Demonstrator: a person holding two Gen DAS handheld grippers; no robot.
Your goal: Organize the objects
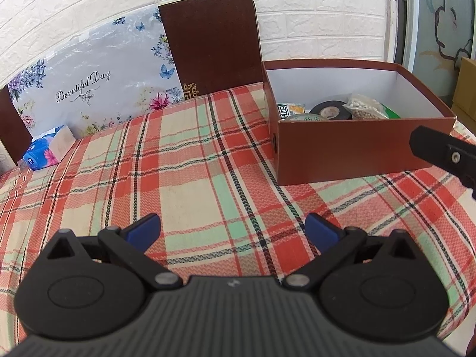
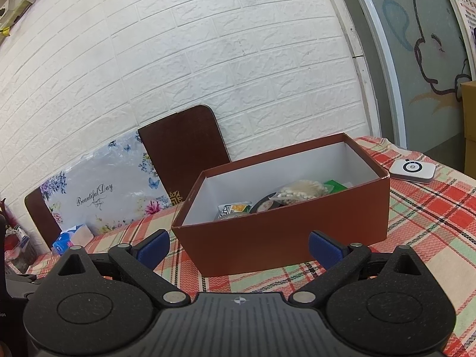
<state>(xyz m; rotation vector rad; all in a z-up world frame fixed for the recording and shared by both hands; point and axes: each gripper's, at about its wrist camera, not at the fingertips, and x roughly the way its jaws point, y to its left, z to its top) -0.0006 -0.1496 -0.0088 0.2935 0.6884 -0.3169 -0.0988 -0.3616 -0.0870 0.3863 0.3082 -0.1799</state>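
A brown open box (image 1: pixel 357 145) stands on the plaid tablecloth; it also shows in the right wrist view (image 2: pixel 282 238). Inside lie a black tape roll (image 1: pixel 327 108), a bag of pale beads (image 1: pixel 364 107), a yellow-white packet (image 1: pixel 291 109) and something green (image 1: pixel 392 112). My left gripper (image 1: pixel 233 227) is open and empty over the cloth, left of and nearer than the box. My right gripper (image 2: pixel 239 245) is open and empty, just in front of the box's near wall. Part of the right gripper (image 1: pixel 443 151) shows at the left wrist view's right edge.
The brown box lid (image 1: pixel 211 47) and a floral "Beautiful Day" board (image 1: pixel 95 86) lean on the white brick wall. A blue tissue pack (image 1: pixel 49 151) lies at the far left. A small white round-buttoned device (image 2: pixel 412 171) lies right of the box.
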